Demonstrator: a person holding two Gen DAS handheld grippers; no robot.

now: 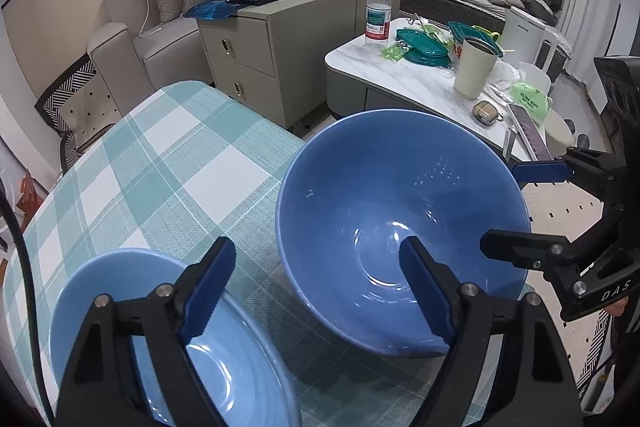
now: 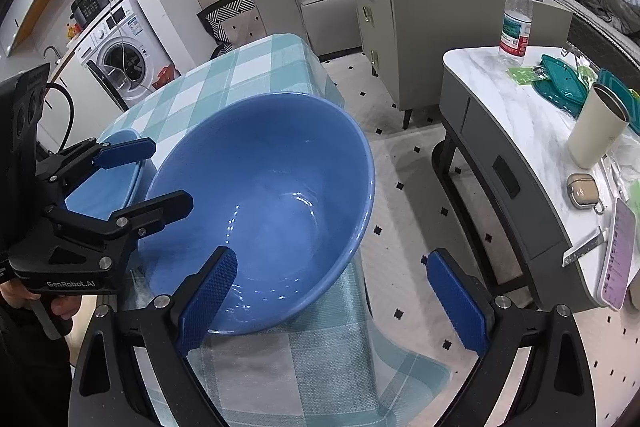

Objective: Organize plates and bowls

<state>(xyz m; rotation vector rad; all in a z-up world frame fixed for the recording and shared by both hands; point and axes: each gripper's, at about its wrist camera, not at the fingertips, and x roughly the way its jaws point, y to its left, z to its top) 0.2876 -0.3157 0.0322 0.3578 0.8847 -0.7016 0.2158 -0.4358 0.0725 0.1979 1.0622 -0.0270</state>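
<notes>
A large blue bowl [image 1: 400,227] stands on the checked tablecloth [image 1: 168,163] near the table's right edge; it also shows in the right wrist view [image 2: 264,203]. A light blue plate [image 1: 100,287] lies to its left, seen in the right wrist view [image 2: 104,195] behind the left gripper. My left gripper [image 1: 316,291] is open, its right finger over the bowl's inside, its left finger over the plate. My right gripper [image 2: 332,303] is open at the bowl's near rim, one finger inside and one outside. In the left wrist view the right gripper [image 1: 520,211] straddles the bowl's right rim.
A marble side table [image 1: 420,83] to the right holds a water bottle [image 1: 378,11], teal lids [image 1: 424,45], a cream tumbler [image 1: 474,67], a kettle, an earbud case and a phone. A grey drawer cabinet [image 1: 272,47] and sofa stand behind. A washing machine [image 2: 124,55] is at far left.
</notes>
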